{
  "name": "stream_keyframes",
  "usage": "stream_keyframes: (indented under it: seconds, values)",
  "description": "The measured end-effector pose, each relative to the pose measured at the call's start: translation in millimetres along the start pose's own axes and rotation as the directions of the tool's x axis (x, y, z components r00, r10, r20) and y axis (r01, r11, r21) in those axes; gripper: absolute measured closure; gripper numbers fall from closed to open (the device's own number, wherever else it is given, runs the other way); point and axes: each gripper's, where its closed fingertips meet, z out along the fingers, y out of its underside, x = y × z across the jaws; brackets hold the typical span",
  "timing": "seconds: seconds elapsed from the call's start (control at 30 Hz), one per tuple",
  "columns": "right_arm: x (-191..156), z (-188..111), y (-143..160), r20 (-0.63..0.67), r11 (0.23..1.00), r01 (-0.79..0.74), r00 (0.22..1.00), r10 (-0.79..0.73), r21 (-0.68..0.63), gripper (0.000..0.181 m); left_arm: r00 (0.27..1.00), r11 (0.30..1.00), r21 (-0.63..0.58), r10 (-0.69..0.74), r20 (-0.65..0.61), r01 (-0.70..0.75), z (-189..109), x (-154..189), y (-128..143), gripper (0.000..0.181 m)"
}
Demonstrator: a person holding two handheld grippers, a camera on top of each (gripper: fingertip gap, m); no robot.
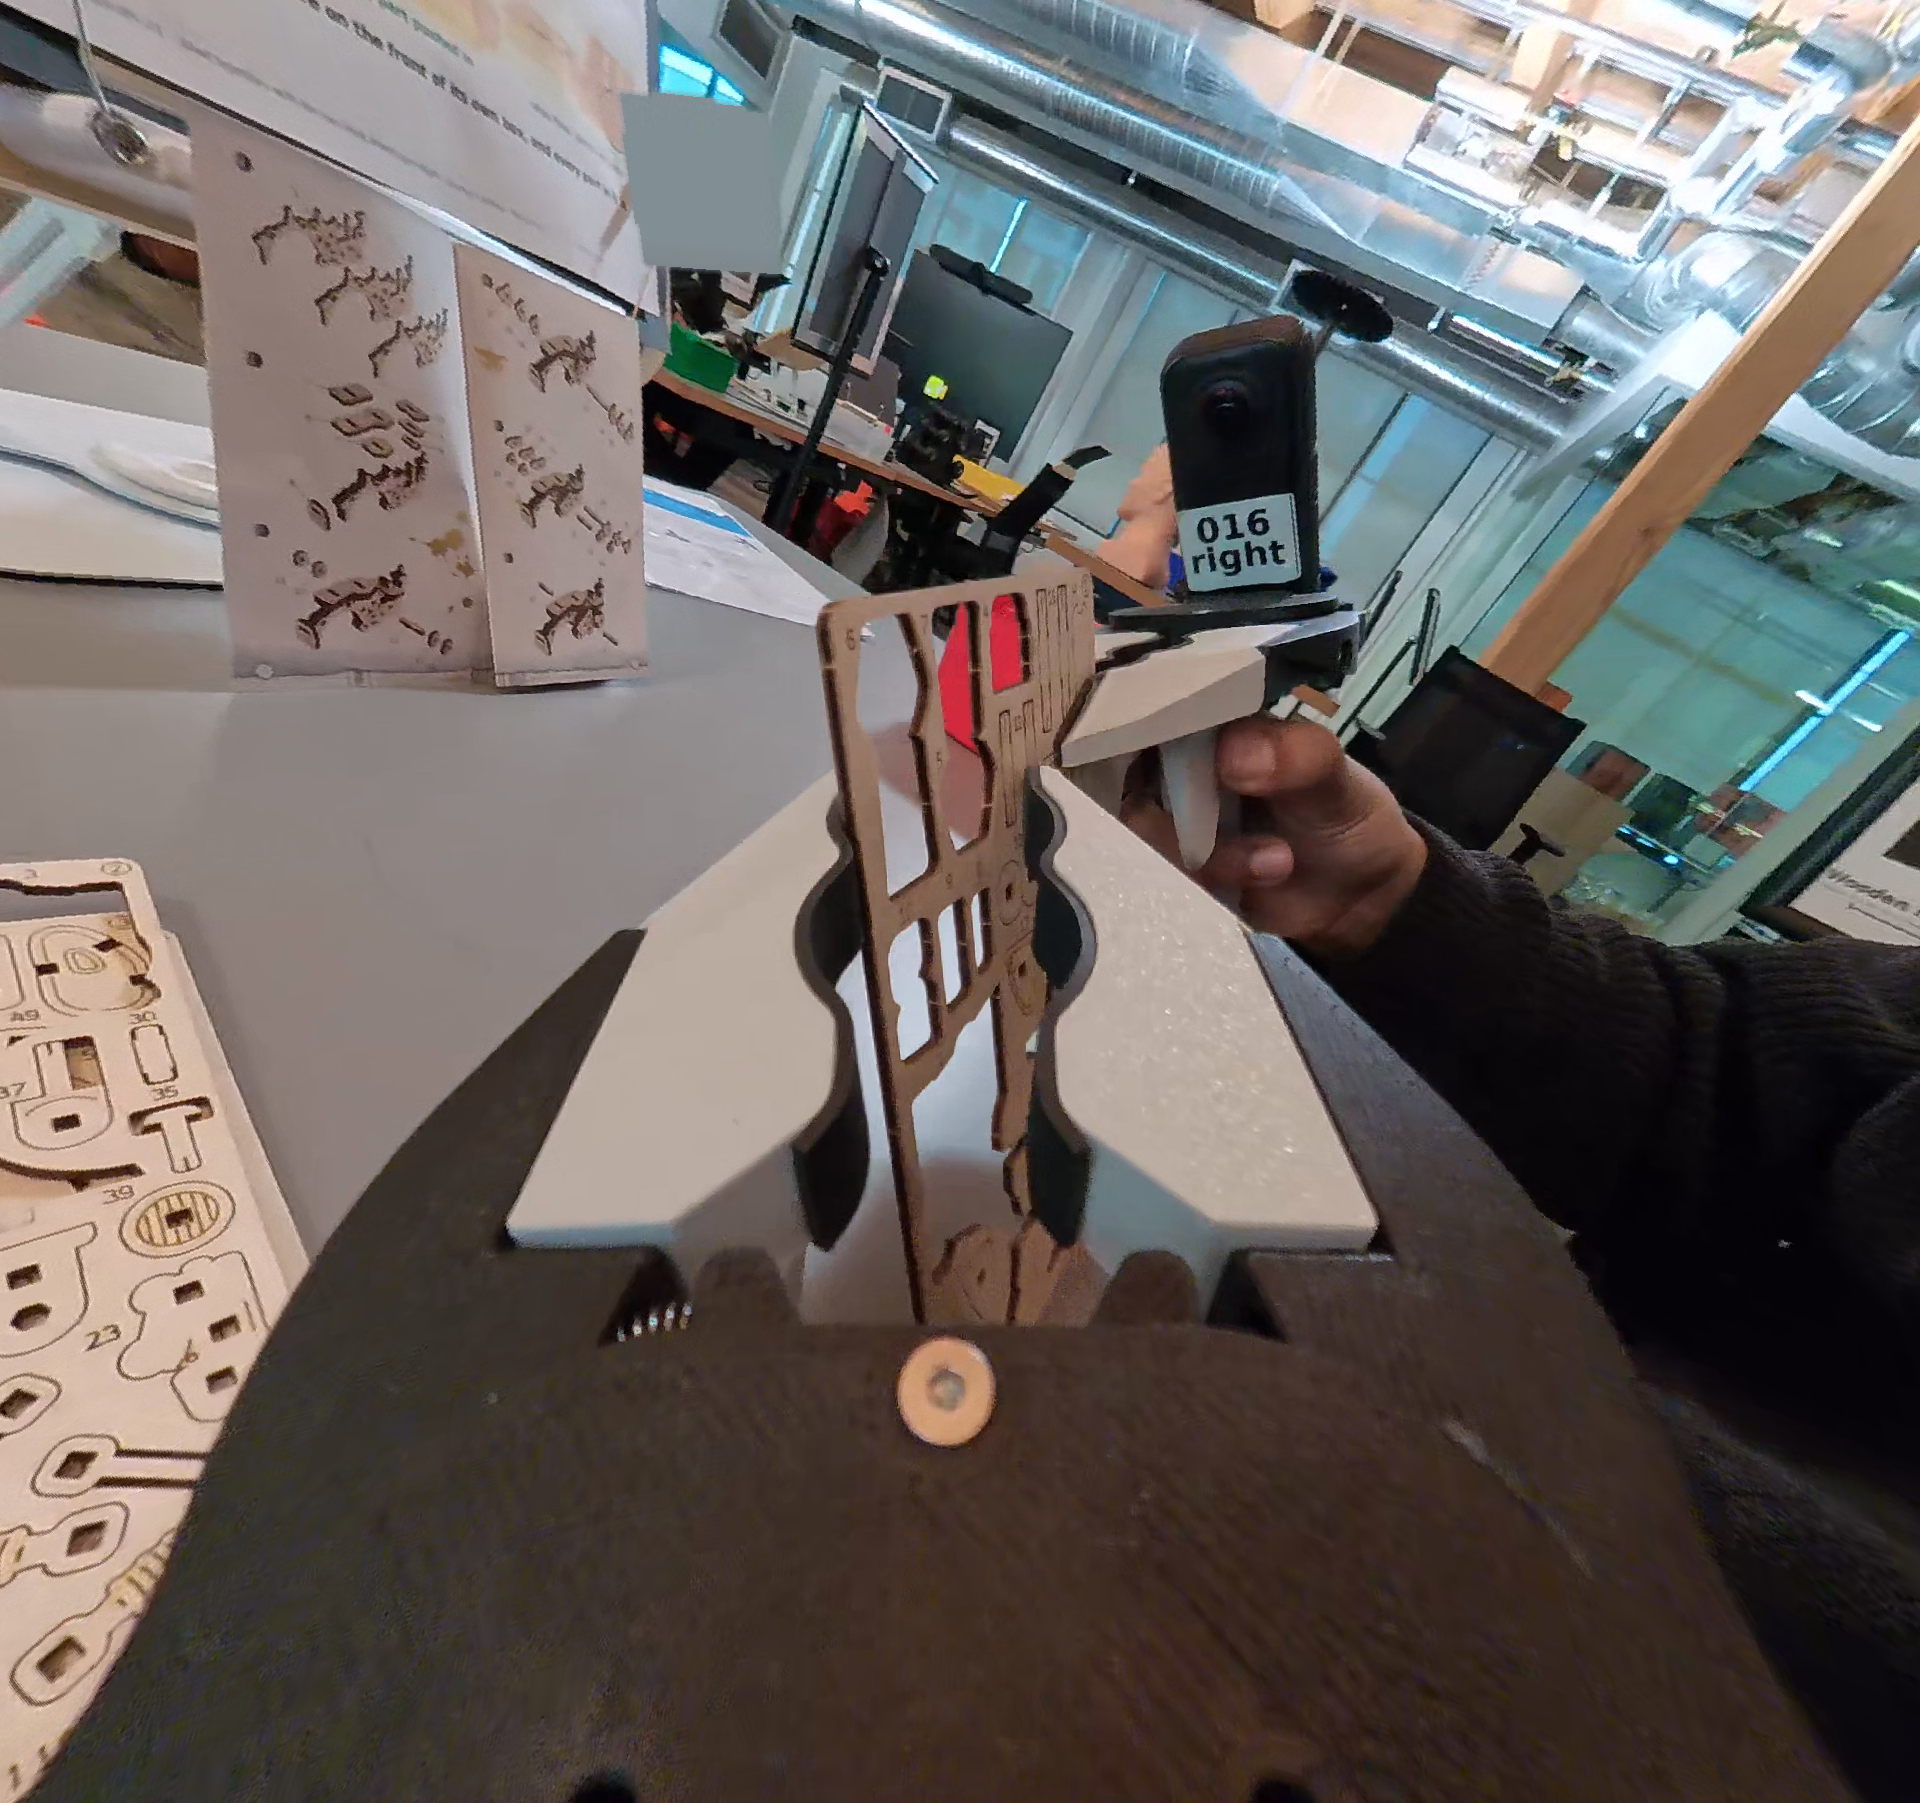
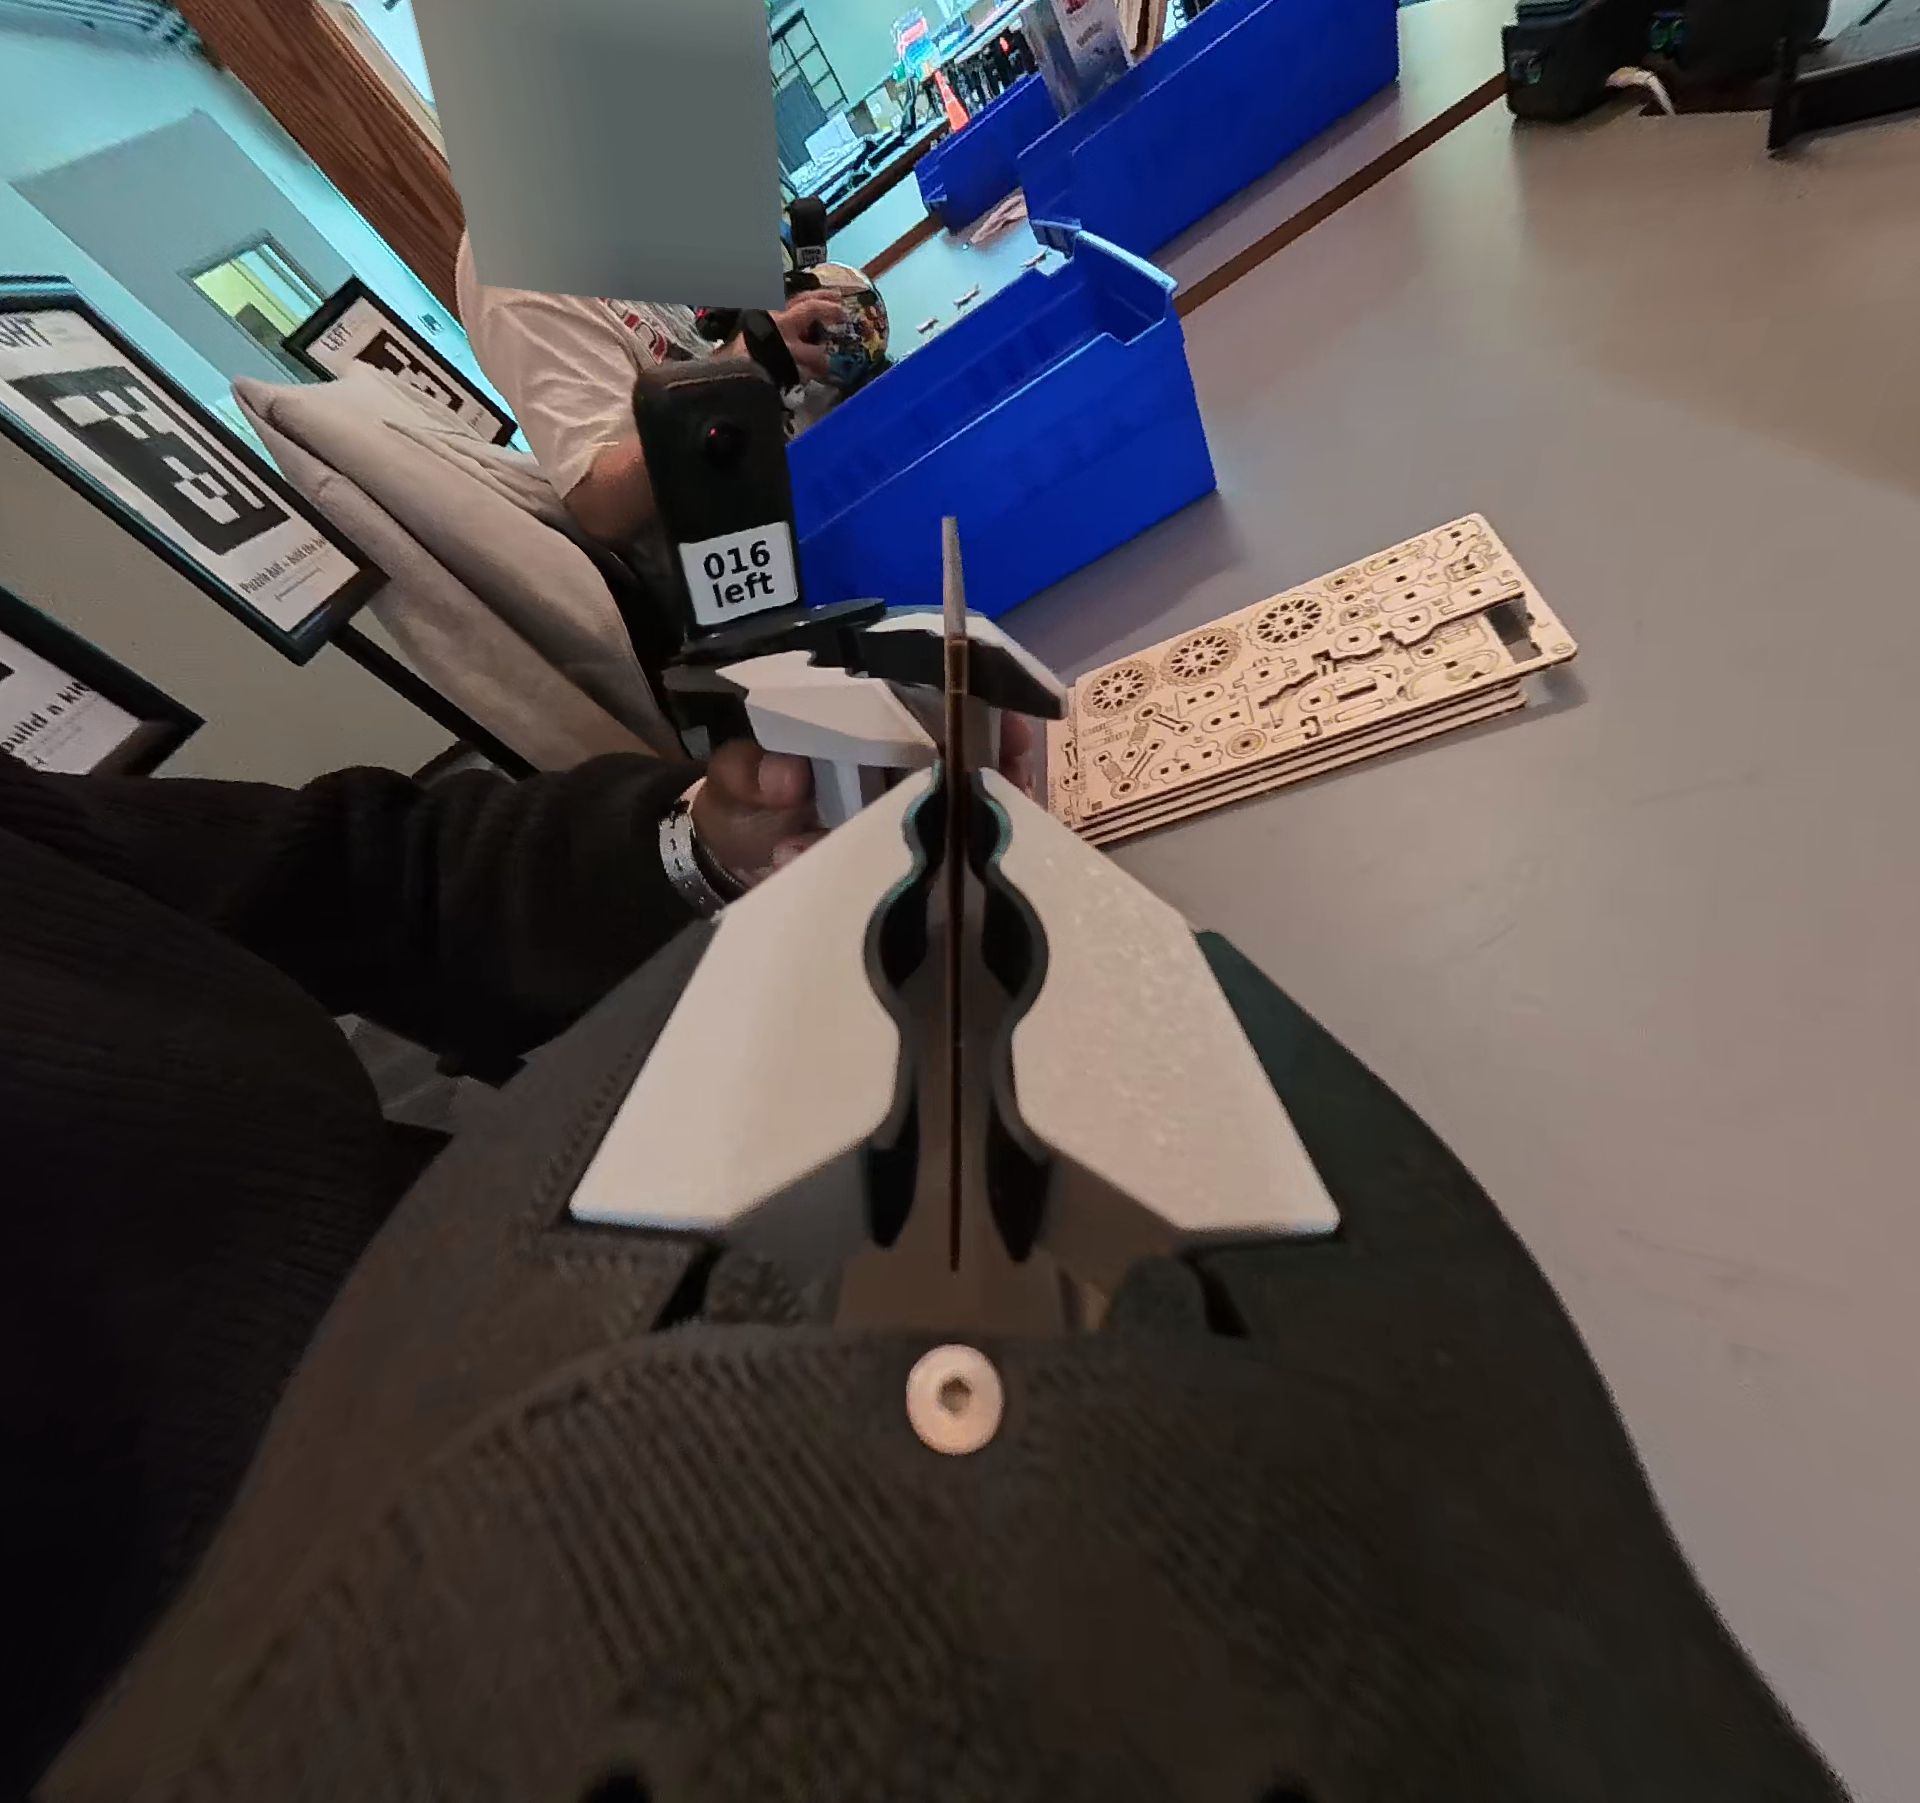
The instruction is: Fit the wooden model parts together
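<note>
A thin brown laser-cut wooden sheet point(image 1: 951, 932) with several parts cut out stands upright above the grey table point(image 1: 416, 818). My left gripper point(image 1: 940, 818) is shut on its lower part. My right gripper point(image 1: 1075, 730), held by a hand point(image 1: 1309, 818), clamps the sheet's far right edge. In the right wrist view the sheet point(image 2: 952, 600) shows edge-on. My right gripper point(image 2: 956, 787) is shut on it. The left gripper point(image 2: 951, 664) clamps it just beyond.
A stack of pale wooden part sheets point(image 2: 1309, 683) lies flat on the table point(image 2: 1558, 922); it also shows in the left wrist view point(image 1: 94, 1234). Folded instruction sheets point(image 1: 343, 423) stand at the back. Blue bins point(image 2: 1018, 444) stand behind the stack. A person in a white shirt point(image 2: 561, 371) sits beyond. Less than 4 cm separates the two grippers' tips.
</note>
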Motion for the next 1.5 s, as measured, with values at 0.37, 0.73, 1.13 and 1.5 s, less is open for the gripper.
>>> stream_keyframes:
  seconds: [0.37,0.73,1.13,1.5]
  values:
    - [4.2,0.1,5.6,-0.021,0.999,0.004,1.0,-0.005,-0.036,0.18,0.996,0.996,-0.018,-0.083,-0.017,0.083,1.1,-2.2,2.8,0.148]
    - [3.9,2.6,7.7,-0.023,0.999,0.0,1.0,-0.001,-0.04,0.18,0.998,0.998,-0.031,-0.059,0.011,0.06,1.9,-5.8,7.5,0.15]
    - [1.3,2.7,5.3,-0.035,0.999,0.02,0.999,-0.021,-0.045,0.18,0.999,0.999,0.003,-0.045,-0.003,0.045,1.0,-2.6,3.7,0.151]
    - [50.2,-54.9,-33.3,-0.11,0.998,0.018,0.994,-0.011,0.066,0.179,0.997,0.999,0.029,-0.031,0.075,0.029,20.7,-25.1,-6.0,0.144]
